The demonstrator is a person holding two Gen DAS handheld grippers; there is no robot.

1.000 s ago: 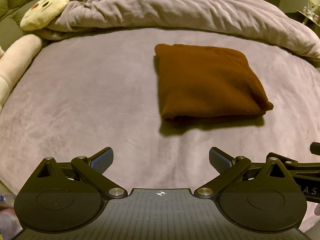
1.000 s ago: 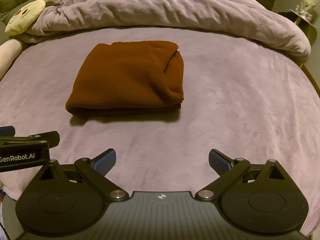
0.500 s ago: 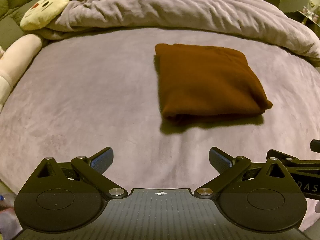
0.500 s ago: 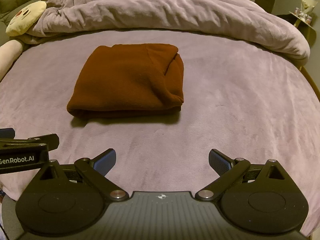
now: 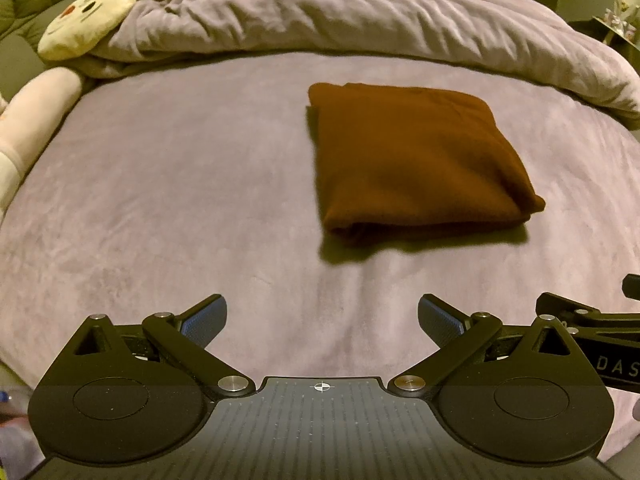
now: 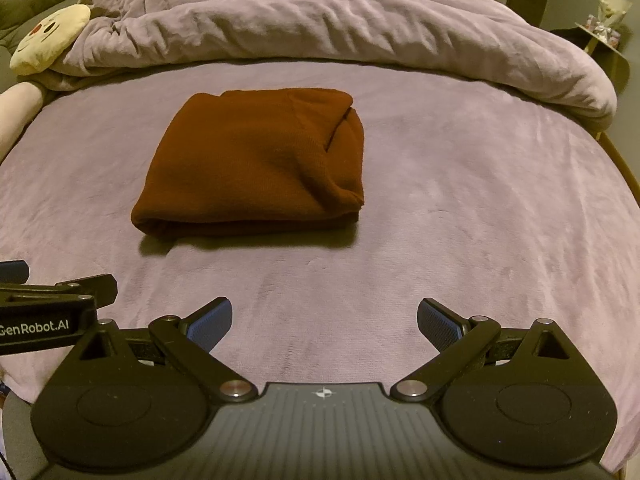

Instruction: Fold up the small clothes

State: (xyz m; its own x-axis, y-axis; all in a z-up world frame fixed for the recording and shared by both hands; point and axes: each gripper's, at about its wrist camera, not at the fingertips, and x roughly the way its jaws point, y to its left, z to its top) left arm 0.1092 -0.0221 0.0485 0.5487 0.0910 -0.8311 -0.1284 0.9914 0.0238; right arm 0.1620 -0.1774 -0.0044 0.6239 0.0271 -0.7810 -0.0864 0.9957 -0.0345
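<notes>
Blue ribbed pads on both tools: left gripper (image 5: 320, 322) spread wide, holding nothing, hovering over the bed sheet (image 5: 180, 184); right gripper (image 6: 324, 322) equally wide apart, empty, touching nothing. Brown garment (image 6: 256, 164) lies folded into a thick, soft rectangle (fleecy knit, rounded edges) flat on the mauve plush sheet, ahead of both grippers and apart from them. Crumpled mauve duvet (image 6: 340, 32) is bunched along the far side behind it. Cream plush toy (image 5: 90, 20) with a printed face sits far left, partly under the duvet.
</notes>
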